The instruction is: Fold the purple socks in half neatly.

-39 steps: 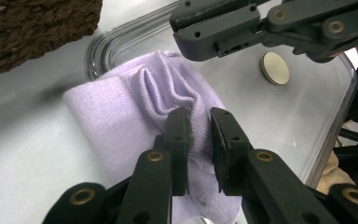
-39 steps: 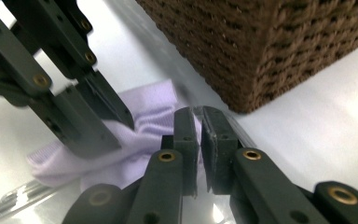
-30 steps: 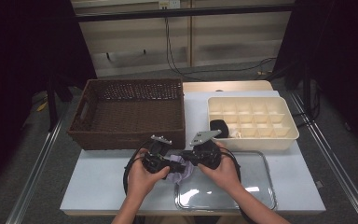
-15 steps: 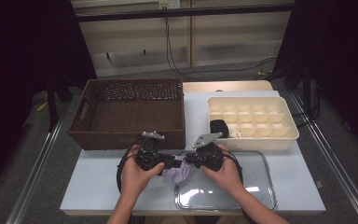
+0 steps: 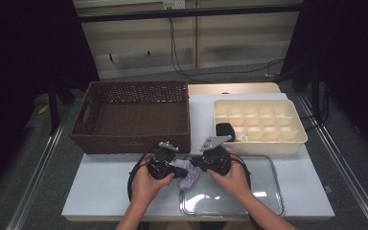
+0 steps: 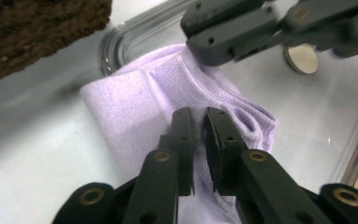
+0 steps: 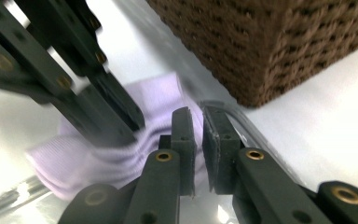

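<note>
A folded lilac cloth [image 5: 188, 176] [image 6: 135, 107] [image 7: 74, 154] lies over the left rim of a clear tray [image 5: 263, 191]. My left gripper [image 5: 175, 170] [image 6: 198, 123] comes at it from the left. Its jaws have just been closing and now pinch a fold of the cloth. From the right, my right gripper [image 5: 197, 166] [image 7: 198, 123] is shut on the cloth's other edge. The two grippers face each other almost tip to tip. The right gripper's fingers [image 6: 233, 42] reach the cloth's far end in the left gripper view, and the left gripper's fingers [image 7: 112, 107] cross the right gripper view.
A brown wicker basket [image 5: 134, 115] [image 6: 28, 32] [image 7: 279, 42] stands just behind the grippers. A cream compartment box [image 5: 258, 124] sits at the back right, with a black object [image 5: 224, 130] against its near left corner. The white table [image 5: 100, 191] has free room at the front left.
My left gripper shifted slightly left and then came back onto the cloth. The right gripper and the cloth have held their place.
</note>
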`<action>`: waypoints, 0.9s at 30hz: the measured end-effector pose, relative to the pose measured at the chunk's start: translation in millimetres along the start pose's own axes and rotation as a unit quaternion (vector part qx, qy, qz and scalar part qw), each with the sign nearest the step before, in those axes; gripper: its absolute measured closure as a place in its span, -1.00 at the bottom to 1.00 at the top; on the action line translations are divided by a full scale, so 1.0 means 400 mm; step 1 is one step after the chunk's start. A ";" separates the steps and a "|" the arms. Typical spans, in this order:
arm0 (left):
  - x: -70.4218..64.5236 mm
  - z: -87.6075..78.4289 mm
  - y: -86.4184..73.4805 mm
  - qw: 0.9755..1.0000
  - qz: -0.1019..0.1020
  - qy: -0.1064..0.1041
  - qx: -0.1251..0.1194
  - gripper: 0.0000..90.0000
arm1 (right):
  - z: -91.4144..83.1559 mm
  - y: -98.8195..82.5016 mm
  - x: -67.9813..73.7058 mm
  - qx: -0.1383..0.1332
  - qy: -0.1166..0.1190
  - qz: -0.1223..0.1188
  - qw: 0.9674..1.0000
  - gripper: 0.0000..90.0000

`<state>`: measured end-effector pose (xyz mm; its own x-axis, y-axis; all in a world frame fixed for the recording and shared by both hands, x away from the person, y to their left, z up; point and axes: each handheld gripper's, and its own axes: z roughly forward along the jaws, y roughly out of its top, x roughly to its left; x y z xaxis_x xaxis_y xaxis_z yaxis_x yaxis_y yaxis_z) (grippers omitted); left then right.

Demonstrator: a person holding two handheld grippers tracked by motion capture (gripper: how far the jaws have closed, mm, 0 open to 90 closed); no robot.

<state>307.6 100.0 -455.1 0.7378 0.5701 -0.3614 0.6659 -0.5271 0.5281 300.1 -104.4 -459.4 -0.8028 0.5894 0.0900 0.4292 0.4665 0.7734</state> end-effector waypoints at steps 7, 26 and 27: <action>-0.004 0.001 -0.002 1.000 0.005 0.003 -0.003 0.84 | 0.010 0.020 0.022 -0.005 0.007 -0.012 1.000 0.86; 0.051 -0.076 -0.019 0.998 -0.042 0.013 -0.051 0.51 | 0.036 -0.010 0.017 0.003 0.001 -0.005 1.000 0.86; 0.057 -0.075 -0.023 0.997 -0.047 0.013 -0.052 0.50 | 0.036 -0.009 0.017 0.003 0.001 -0.005 1.000 0.86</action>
<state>314.9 136.8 -445.3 0.6687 0.6307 -0.3939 0.7159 -0.4029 0.5702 299.0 -92.7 -470.7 -0.8077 0.5837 0.0832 0.4233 0.4758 0.7710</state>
